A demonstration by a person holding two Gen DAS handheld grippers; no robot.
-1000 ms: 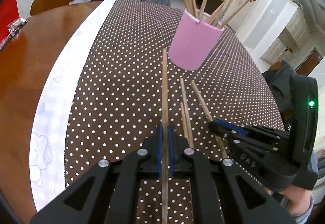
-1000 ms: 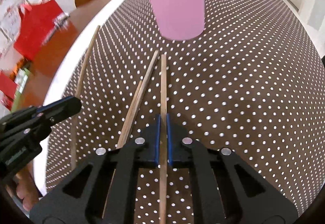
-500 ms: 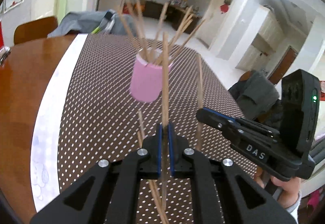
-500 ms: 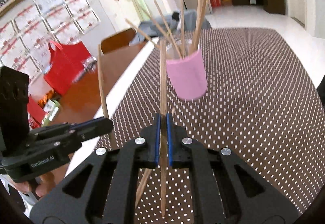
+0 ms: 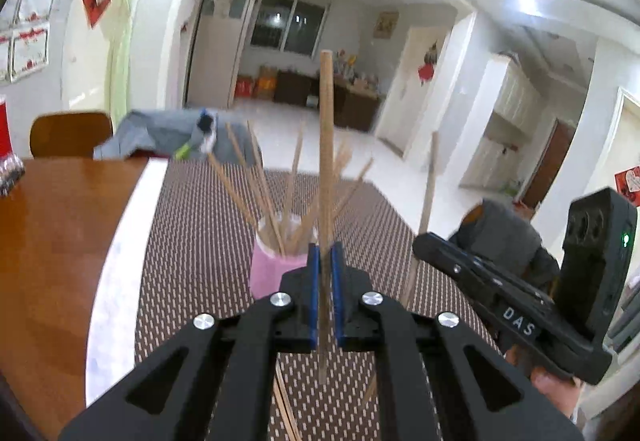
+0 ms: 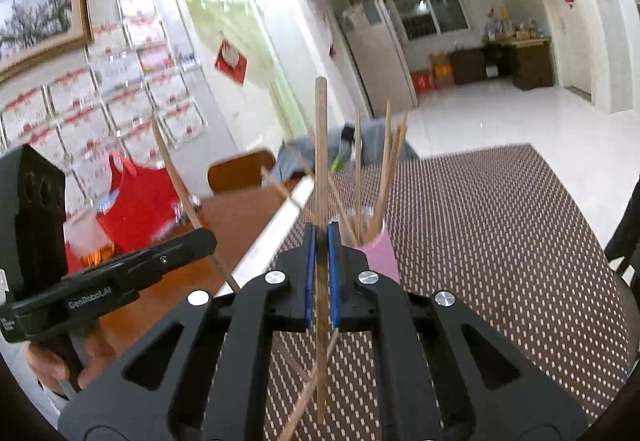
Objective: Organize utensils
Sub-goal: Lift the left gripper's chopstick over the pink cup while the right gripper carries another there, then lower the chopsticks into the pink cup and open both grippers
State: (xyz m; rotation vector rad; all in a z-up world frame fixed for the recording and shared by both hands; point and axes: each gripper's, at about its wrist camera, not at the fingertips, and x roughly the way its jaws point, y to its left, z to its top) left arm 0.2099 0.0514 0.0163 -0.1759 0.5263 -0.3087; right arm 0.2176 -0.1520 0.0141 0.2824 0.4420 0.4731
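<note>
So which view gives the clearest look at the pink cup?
The left wrist view: the pink cup shows its rim and most of its left side, chopsticks fanned out of it, only partly behind the left tongs. In the right wrist view the right tongs hide all but a sliver.

Both claws [image 5: 325, 261] [image 6: 319, 241] and clamped chopsticks [image 5: 326, 145] [image 6: 320, 145] now higher, upright.

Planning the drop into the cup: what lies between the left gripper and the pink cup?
Nothing. In the left wrist view the left gripper, shut on a chopstick, sits just before the pink cup, with only dotted tablecloth below.
</note>
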